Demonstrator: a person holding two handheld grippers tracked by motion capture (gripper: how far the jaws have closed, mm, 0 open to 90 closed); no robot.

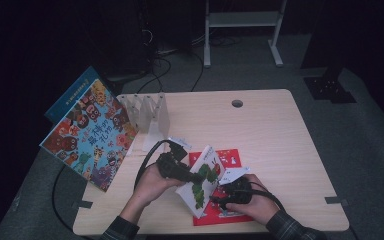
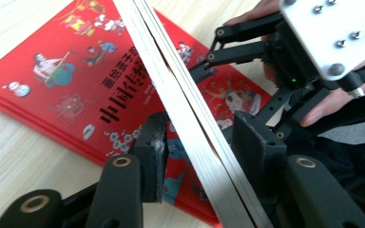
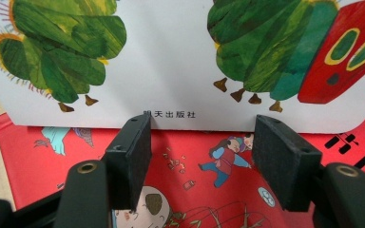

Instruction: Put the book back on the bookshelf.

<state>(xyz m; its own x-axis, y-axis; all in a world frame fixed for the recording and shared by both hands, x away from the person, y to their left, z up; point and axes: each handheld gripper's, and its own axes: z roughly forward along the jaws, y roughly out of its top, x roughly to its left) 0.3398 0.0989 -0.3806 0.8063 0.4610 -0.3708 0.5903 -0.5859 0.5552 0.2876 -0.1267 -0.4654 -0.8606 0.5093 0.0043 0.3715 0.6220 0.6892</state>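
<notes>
Caterpillar book (image 1: 203,181) stood tilted on the red book (image 1: 228,158) on the table (image 1: 270,135), high view. Left claw (image 2: 204,145) straddled its page edge, left pad touching, right pad apart. Right claw (image 3: 202,156) sat half-wide below the cover, gripping nothing.

Tabletop (image 1: 280,135): light wood, rounded corners, round cable hole (image 1: 237,103) near the far edge. Red book (image 1: 230,156) lies flat on it at the near edge. Clear plastic rack (image 1: 147,111) stands at the far left. Colourful picture book (image 1: 91,134) rests at the left edge, tilted, overhanging it. Right half bare wood.
</notes>
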